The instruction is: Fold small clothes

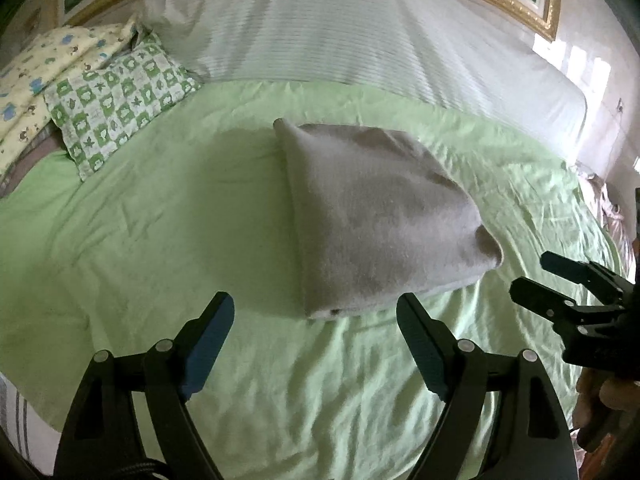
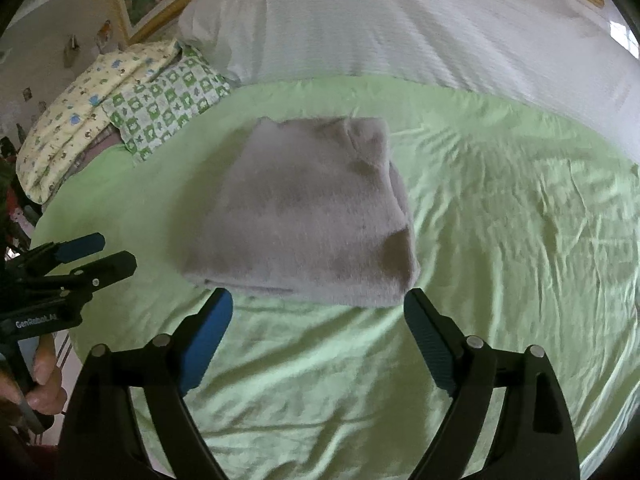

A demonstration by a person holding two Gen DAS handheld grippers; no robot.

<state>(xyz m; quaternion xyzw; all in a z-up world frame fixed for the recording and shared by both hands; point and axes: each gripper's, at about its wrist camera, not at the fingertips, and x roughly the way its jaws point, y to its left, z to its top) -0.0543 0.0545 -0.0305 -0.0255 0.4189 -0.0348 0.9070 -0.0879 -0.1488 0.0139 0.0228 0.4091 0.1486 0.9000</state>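
Lying folded into a compact bundle, the grey garment (image 1: 380, 216) rests mid-bed on the green sheet (image 1: 160, 240). At its six o'clock, the left gripper (image 1: 316, 320) and right gripper (image 2: 318, 316) both hang with jaws spread wide, nothing between them, clear of the cloth. At ten o'clock sits a green checked pillow (image 1: 120, 100); at twelve, a white pillow (image 1: 320, 28).

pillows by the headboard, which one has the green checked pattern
The green-and-white checked pillow, the one nearest the folded grey garment. The yellow pillow beside it has small blue prints; the big pillow is plain white.
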